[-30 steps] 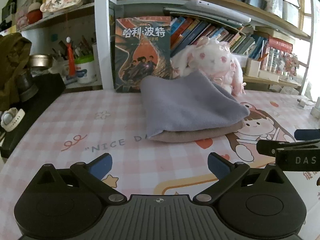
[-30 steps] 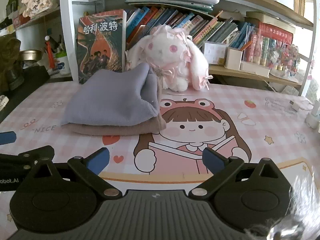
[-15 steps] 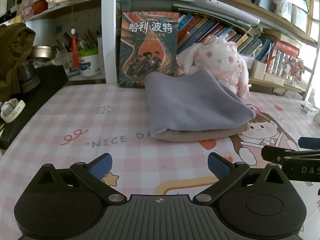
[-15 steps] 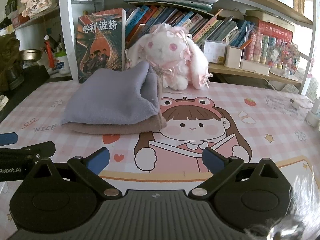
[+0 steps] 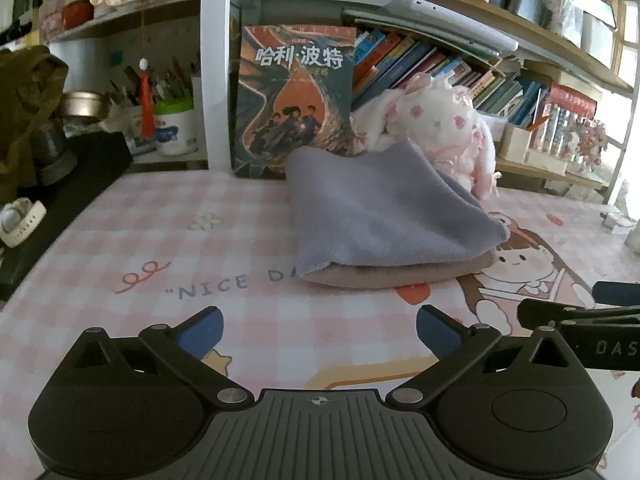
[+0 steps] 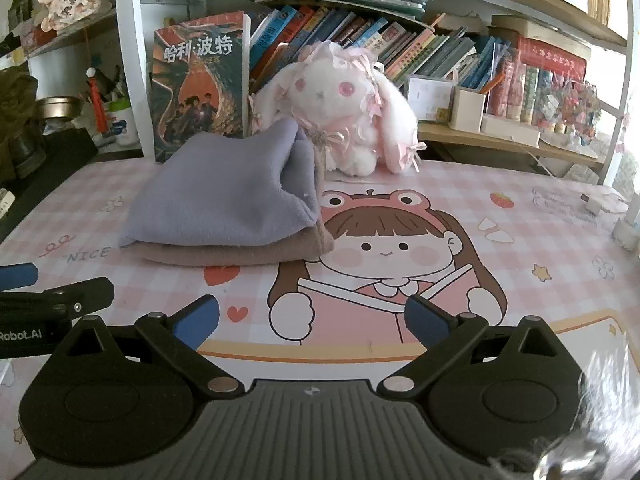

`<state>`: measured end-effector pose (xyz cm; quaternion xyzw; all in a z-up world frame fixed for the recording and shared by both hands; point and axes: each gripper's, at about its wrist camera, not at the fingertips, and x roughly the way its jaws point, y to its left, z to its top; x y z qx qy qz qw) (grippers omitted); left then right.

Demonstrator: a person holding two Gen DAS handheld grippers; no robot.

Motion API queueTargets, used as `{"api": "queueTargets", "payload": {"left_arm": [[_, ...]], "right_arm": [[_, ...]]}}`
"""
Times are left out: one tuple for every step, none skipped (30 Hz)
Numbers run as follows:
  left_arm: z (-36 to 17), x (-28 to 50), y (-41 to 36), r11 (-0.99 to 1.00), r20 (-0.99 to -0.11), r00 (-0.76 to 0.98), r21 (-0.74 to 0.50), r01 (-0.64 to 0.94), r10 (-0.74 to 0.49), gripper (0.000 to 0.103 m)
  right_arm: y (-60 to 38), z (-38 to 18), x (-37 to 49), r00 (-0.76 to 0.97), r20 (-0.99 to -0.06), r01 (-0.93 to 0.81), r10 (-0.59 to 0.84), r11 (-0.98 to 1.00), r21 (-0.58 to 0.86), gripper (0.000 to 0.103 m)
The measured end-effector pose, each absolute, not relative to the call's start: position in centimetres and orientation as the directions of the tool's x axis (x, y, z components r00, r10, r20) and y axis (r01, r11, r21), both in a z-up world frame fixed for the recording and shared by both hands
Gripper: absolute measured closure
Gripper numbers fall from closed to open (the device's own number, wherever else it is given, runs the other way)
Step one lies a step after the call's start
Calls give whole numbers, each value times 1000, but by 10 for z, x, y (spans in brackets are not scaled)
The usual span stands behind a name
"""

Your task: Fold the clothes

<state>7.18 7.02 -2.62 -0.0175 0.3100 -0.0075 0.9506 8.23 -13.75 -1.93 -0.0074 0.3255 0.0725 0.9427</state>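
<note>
Two folded fleece cloths, a lavender one stacked on a tan one, lie on the pink checked worktop printed "NICE". Only the right view shows the whole cartoon girl. Left gripper and right gripper have jaws wide apart, empty.

The left gripper and the right gripper were held level, side by side, each with its blue-tipped fingers spread wide and empty.
</note>
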Motion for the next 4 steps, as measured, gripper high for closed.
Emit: {"api": "queueTargets", "payload": {"left_arm": [[-26,72,70,999,-590,807,-32,3,-21,0],[-27,73,69,1000,-593,805,-31,6,-23,0],[-27,73,69,1000,-597,802,-30,8,-25,0],[-27,73,68,1000,-596,803,-27,11,-25,0]], "right_arm": [[-138,-20,83,777,-616,-138,130,990,35,3],[-138,-20,83,776,-617,-135,129,990,37,3],[-139,-21,83,776,-618,-132,127,991,39,3],[-139,-22,83,775,-619,-129,126,991,39,3]]}}
